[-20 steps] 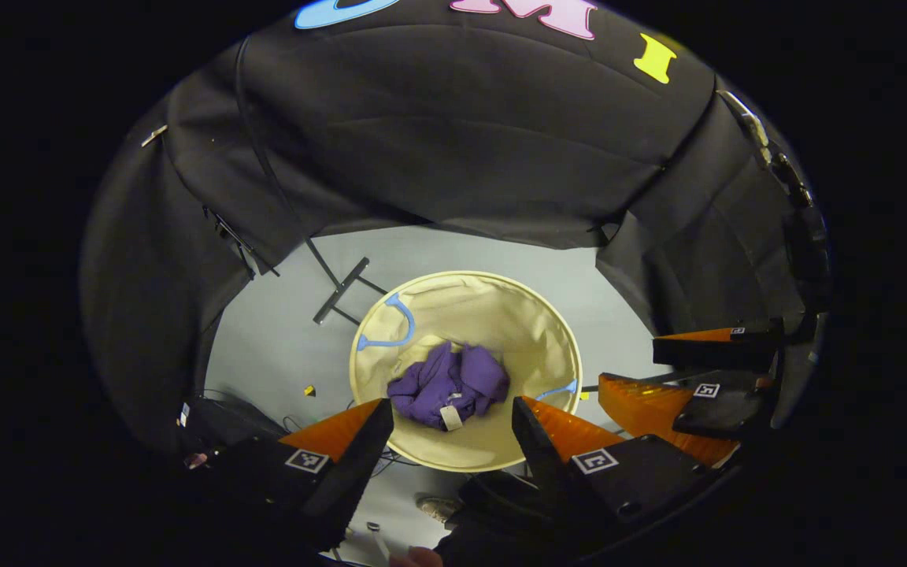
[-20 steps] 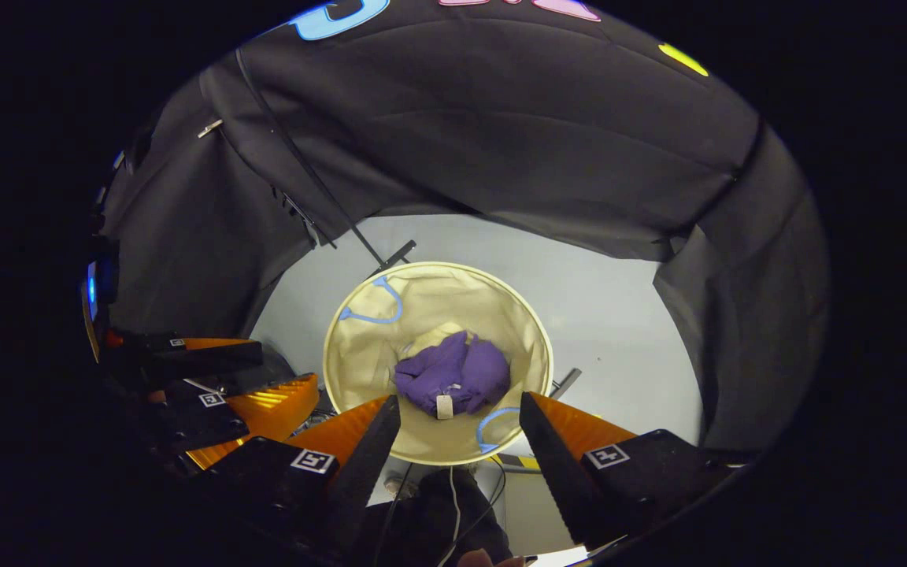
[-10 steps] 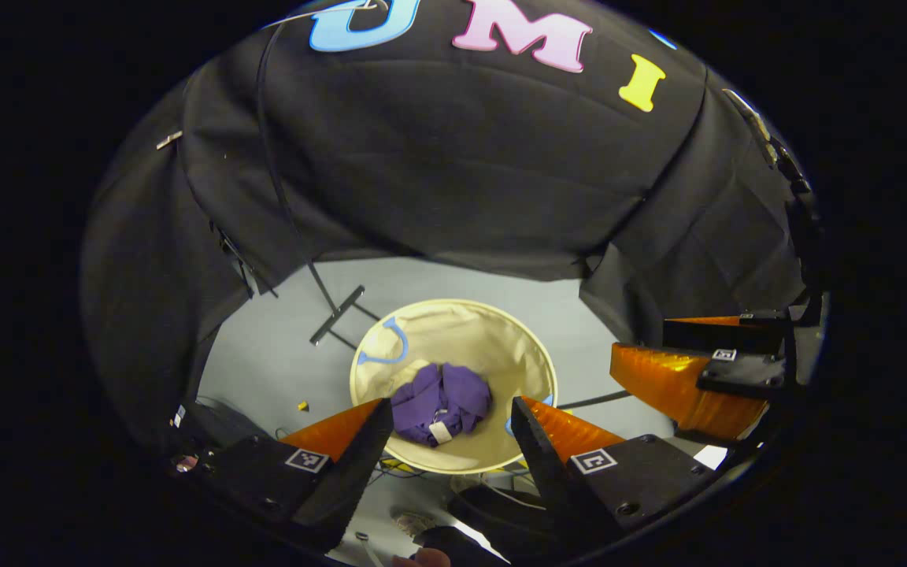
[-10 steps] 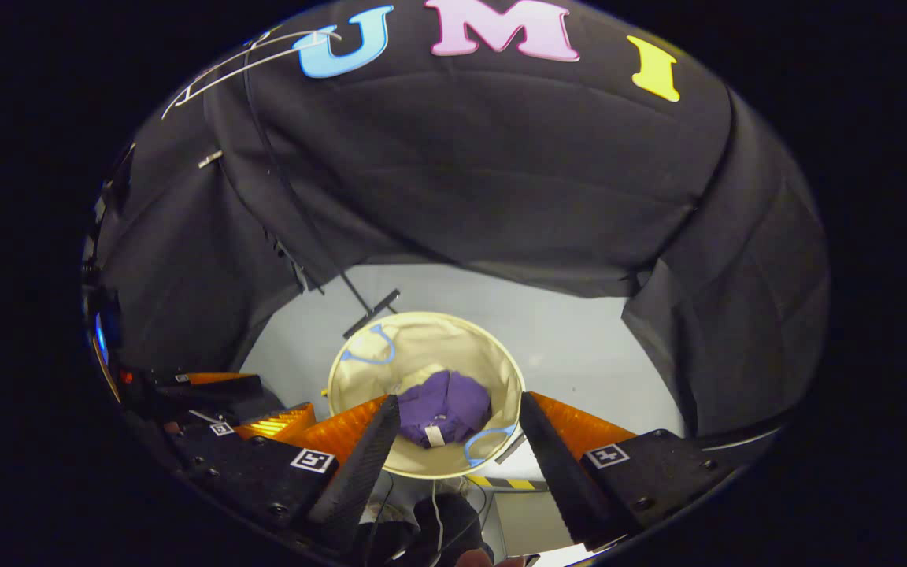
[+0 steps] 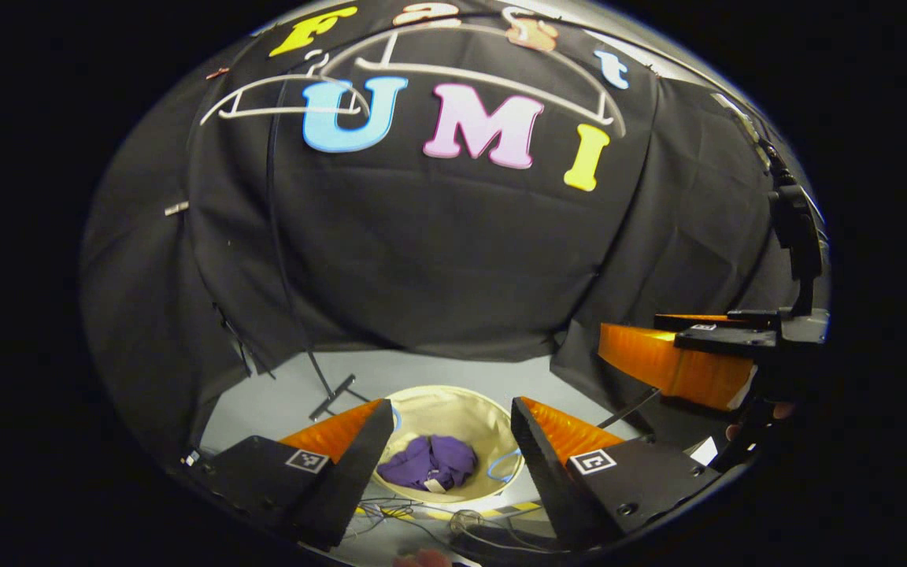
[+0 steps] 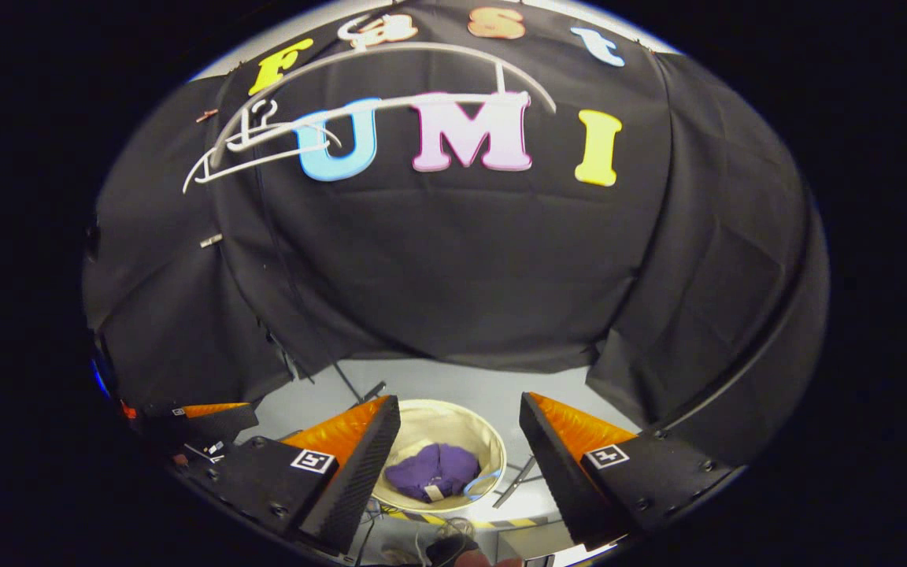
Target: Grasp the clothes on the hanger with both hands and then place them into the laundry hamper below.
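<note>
**Purple garment lies in the hamper, both grippers open and empty**

In the left gripper view, two bare white hangers (image 5: 493, 75) hang high against the black booth wall, the smaller one at upper left and the larger one beside it to the right. Below, on the grey floor (image 5: 280, 390), a dark stand foot (image 5: 333, 396) lies just left of the cream laundry hamper (image 5: 453, 409). The purple clothes (image 5: 430, 462) sit crumpled at the hamper's bottom, a small white tag showing on them, with a blue handle loop (image 5: 503, 465) at the right rim. The left gripper (image 5: 446, 453) frames the hamper with its orange-and-black fingers spread wide, nothing between them. At far right the right gripper (image 5: 682, 358) is held up level, well apart from the hamper.

In the right gripper view, the white hangers (image 6: 390, 94) again hang empty at the top. At lower left the left gripper (image 6: 201, 421) shows partly. In the middle the laundry hamper (image 6: 438, 421) holds the purple clothes (image 6: 431, 471). The right gripper (image 6: 457, 457) has its fingers wide apart and grips nothing.
</note>
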The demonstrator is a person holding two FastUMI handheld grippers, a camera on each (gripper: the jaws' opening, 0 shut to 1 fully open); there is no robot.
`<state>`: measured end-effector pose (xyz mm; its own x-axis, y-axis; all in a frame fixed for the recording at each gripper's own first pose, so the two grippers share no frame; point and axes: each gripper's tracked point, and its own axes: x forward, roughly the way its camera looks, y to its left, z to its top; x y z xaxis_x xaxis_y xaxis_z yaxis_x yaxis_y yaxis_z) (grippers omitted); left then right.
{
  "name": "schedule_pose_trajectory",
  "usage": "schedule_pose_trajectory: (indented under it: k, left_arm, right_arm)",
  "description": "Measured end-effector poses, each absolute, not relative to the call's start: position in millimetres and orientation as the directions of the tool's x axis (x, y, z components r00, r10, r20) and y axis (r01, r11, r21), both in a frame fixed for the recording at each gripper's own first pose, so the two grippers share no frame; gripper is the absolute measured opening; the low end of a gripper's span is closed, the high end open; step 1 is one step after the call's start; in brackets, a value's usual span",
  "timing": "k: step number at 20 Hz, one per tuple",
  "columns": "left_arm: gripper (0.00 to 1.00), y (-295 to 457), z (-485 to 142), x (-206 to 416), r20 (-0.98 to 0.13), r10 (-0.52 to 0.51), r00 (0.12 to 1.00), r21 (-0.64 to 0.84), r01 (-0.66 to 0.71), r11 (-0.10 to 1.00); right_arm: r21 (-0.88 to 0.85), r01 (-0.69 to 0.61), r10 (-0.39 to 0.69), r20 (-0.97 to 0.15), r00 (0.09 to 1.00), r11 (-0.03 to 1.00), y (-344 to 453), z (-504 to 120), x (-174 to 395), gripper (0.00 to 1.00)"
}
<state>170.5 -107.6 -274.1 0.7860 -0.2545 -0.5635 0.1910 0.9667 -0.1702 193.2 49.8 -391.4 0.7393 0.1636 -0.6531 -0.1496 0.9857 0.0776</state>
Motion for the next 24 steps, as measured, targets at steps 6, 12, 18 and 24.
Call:
schedule_pose_trajectory:
  k: [6,12,18,24]
  left_arm:
    - [0.95,-94,-180,134,-0.371,-0.285,0.884,-0.142,0.249,0.958]
    - [0.95,-86,-101,89,-0.198,-0.306,0.931,-0.158,0.277,0.948]
    - [0.94,-73,-49,55,-0.087,-0.304,0.949,-0.132,0.291,0.948]
    - [0.96,-61,-22,51,-0.036,-0.286,0.957,-0.132,0.279,0.951]
  right_arm:
    - [0.041,-0.121,0.125,-0.498,0.858,0.992,50,-315,186,0.99]
    - [0.002,-0.105,0.100,-0.321,0.942,0.994,53,-235,174,0.98]
    - [0.027,-0.091,0.094,-0.179,0.979,0.995,58,-160,143,0.95]
    - [0.003,-0.080,0.080,-0.083,0.993,0.997,58,-120,135,0.95]
